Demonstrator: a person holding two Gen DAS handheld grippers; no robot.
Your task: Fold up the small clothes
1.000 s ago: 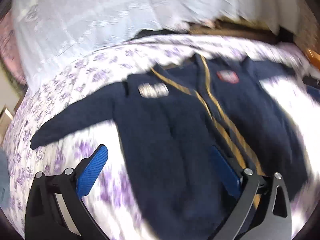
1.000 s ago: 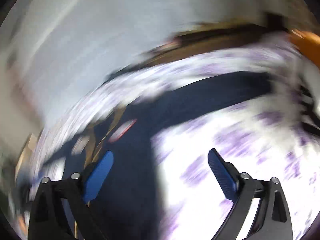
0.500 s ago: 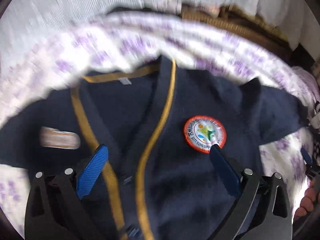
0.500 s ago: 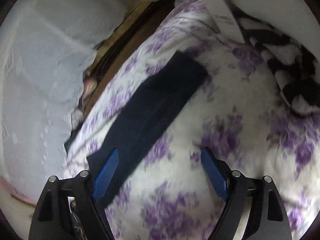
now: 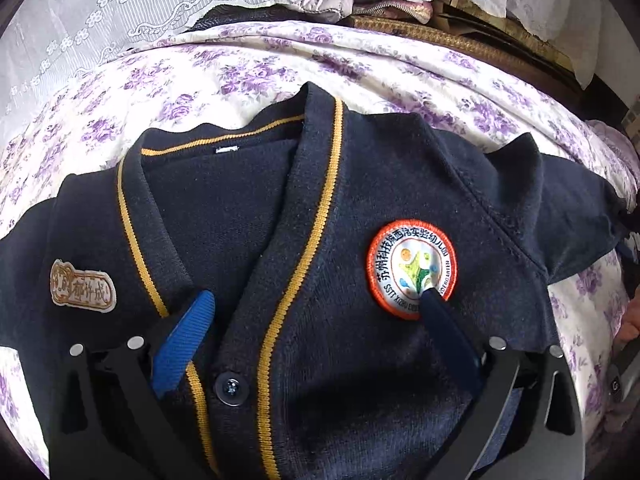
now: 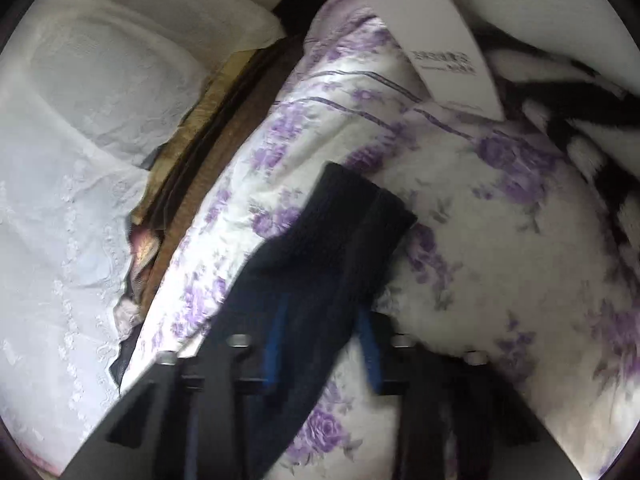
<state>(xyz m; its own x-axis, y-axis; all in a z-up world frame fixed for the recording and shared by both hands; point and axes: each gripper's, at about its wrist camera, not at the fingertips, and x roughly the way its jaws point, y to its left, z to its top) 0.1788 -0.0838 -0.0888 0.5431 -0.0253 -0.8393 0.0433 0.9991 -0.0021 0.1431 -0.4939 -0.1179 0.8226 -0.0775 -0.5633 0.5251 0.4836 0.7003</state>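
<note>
A small navy cardigan (image 5: 348, 208) with yellow trim lies face up on a purple-flowered bedsheet (image 5: 248, 68). It carries a round orange-rimmed badge (image 5: 412, 268) and a name patch (image 5: 82, 290). My left gripper (image 5: 316, 300) is open, pressed on the cardigan's chest; its right fingertip (image 5: 432, 300) touches the badge. In the right wrist view the cardigan's sleeve (image 6: 332, 252) lies between the blue pads of my right gripper (image 6: 320, 312), which has closed on it near the cuff.
White lace curtain (image 5: 120, 8) and a woven mat edge (image 5: 440, 36) run along the far side of the bed. A white paper tag (image 6: 436, 36) and a black-and-white blanket (image 6: 592, 120) lie beyond the sleeve.
My left gripper has dropped closer onto the cardigan's chest. My right gripper has moved onto the sleeve and narrowed from wide open to closed around it.
</note>
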